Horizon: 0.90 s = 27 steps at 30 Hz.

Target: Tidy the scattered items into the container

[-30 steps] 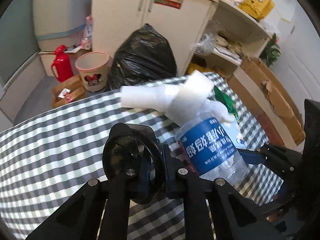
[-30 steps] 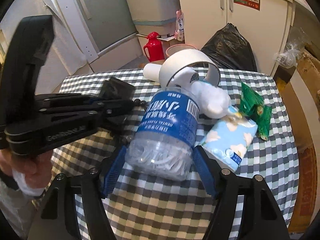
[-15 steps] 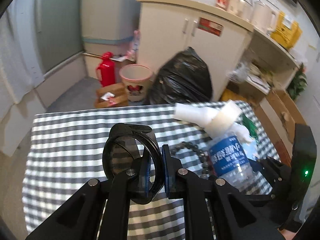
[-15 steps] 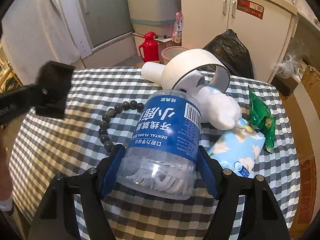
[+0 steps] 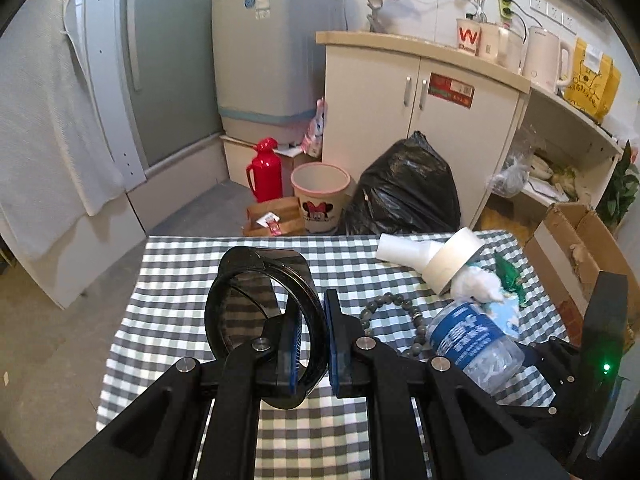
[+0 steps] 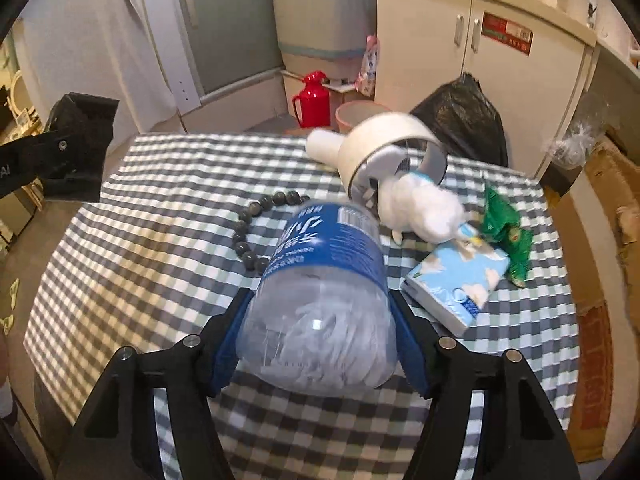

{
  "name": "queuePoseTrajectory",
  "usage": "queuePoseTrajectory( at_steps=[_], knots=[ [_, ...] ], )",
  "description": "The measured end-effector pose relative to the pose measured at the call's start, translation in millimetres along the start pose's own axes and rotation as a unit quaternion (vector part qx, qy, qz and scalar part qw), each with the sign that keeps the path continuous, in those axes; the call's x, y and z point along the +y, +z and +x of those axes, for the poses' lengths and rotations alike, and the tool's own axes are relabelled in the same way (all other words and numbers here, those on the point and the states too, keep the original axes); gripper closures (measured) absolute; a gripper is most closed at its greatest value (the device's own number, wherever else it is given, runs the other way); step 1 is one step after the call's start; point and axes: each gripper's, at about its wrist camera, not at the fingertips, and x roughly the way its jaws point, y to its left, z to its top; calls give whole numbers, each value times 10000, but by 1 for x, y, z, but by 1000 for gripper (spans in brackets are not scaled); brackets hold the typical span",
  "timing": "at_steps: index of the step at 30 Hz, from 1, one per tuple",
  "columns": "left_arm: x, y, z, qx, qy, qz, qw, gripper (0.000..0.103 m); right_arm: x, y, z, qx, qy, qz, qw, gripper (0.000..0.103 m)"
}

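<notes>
Right gripper (image 6: 320, 320) clamped on floss-pick jar (image 6: 320, 304), blue pads squeezing its clear base, jar lying sideways with cap pointing far; side grip suits round body. Left gripper (image 5: 310, 344) pinched on rim of black round container (image 5: 264, 320), tilted so its mouth faces camera, lifted near left of table (image 5: 180, 280), probably to receive jar. Bead bracelet (image 5: 384, 320), white fan (image 6: 384, 156), plush toy (image 6: 424, 208), tissue pack (image 6: 456, 280), green packet (image 6: 504, 236) wait far right on cloth

A home kitchen: cupboards (image 5: 420, 120), kettle (image 5: 544, 58), washing machine (image 5: 276, 48) and a gingham-clothed table (image 5: 180, 320).
</notes>
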Motion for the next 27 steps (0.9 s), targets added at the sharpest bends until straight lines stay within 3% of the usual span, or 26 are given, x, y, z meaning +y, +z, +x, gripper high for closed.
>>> queuePoseTrajectory(
  at_steps=[7,17,21,27],
  knots=[
    [-5,2,-34,-283,50,-88,9995,93,6,1,-41,-466,-26,-85,9989,40],
    [-14,0,-66,-529,19,-95,9986,93,3,-9,-82,-649,-5,-184,9977,40],
    [-18,-3,-67,-513,-3,-84,9986,93,-1,-17,-81,-423,-18,-215,9989,40],
    [-21,-5,-61,-442,-16,-66,9990,93,-9,-28,-39,387,-74,-326,9987,40]
  ],
)
